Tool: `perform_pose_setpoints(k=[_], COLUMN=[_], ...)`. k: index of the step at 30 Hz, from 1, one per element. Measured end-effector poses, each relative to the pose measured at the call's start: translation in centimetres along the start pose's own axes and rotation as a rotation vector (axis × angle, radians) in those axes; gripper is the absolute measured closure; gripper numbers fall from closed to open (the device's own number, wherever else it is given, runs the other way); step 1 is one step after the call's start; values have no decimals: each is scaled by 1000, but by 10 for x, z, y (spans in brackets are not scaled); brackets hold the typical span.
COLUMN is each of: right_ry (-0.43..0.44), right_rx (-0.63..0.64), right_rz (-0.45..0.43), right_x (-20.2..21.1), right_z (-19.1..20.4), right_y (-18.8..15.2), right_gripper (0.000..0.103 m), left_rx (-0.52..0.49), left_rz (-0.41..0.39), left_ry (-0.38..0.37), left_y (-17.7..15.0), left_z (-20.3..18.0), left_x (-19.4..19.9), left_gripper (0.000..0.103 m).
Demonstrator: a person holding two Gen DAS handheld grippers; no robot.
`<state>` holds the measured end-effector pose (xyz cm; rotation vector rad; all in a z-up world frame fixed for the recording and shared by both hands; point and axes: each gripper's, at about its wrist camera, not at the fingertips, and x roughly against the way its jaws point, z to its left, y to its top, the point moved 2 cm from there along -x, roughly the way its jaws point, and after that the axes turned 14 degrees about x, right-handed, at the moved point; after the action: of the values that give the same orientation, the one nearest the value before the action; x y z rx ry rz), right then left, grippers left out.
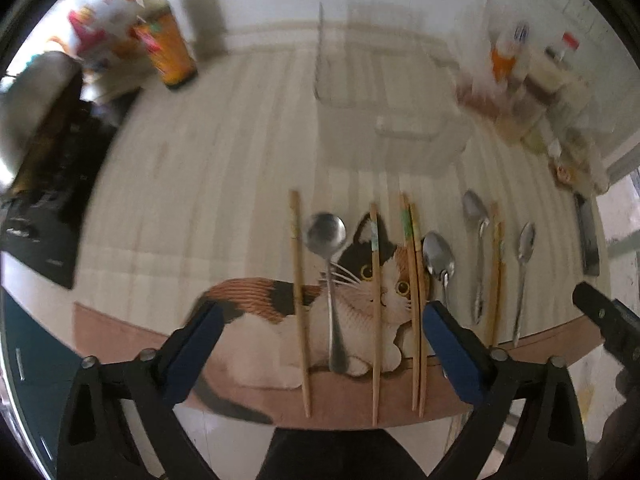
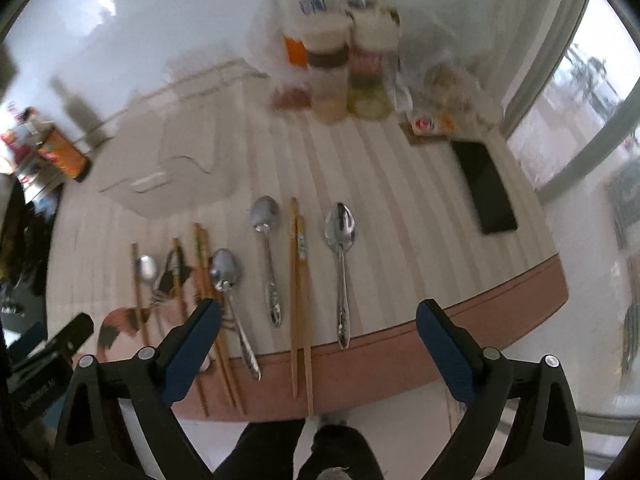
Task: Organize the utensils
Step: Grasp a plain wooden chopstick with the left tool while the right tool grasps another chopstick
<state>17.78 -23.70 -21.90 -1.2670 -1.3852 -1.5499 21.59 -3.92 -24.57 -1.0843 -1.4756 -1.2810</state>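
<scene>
Several metal spoons and wooden chopsticks lie side by side near the table's front edge, handles toward me. In the left wrist view a round spoon (image 1: 326, 236) and chopsticks (image 1: 299, 296) lie on a cat picture (image 1: 360, 308). My left gripper (image 1: 322, 354) is open and empty above them. In the right wrist view a spoon (image 2: 341, 240), a chopstick pair (image 2: 300, 280) and another spoon (image 2: 266, 216) lie ahead of my right gripper (image 2: 318, 350), which is open and empty above the table edge.
A clear plastic container (image 1: 384, 92) stands behind the utensils. Jars and bottles (image 2: 348, 60) crowd the back right. A black phone (image 2: 486, 186) lies at the right. An orange bottle (image 1: 168, 48) stands at the back left. A black device (image 1: 52, 184) lies at the left.
</scene>
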Motion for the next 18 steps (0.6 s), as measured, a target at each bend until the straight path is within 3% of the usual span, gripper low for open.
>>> perform_pose_setpoints(k=[4, 6, 9, 13, 14, 15, 16, 18], right_ry=[28, 70, 124, 163, 164, 168, 173, 184], right_rx=[-42, -69, -97, -129, -131, -129, -124, -118], right_rz=[70, 101, 140, 183, 188, 191, 195, 205], right_x=[-39, -57, -77, -94, -98, -100, -102, -108], right_z=[-8, -12, -13, -14, -14, -13, -12, -8], right_y=[6, 7, 4, -3, -4, -4, -5, -4], right_gripper=[21, 28, 44, 57, 58, 60, 61, 63], left_rx=[-9, 2, 17, -10, -20, -26, -20, 3], left_rz=[123, 181, 237, 219, 211, 202, 220, 240], left_ry=[-16, -28, -46, -29, -19, -19, -28, -26], left_y=[3, 2, -2, -5, -4, -3, -3, 2], left_z=[4, 9, 14, 13, 12, 11, 13, 21], left_x=[-44, -63, -79, -83, -82, -81, -83, -88], left_gripper=[28, 45, 62, 65, 74, 95, 103, 103])
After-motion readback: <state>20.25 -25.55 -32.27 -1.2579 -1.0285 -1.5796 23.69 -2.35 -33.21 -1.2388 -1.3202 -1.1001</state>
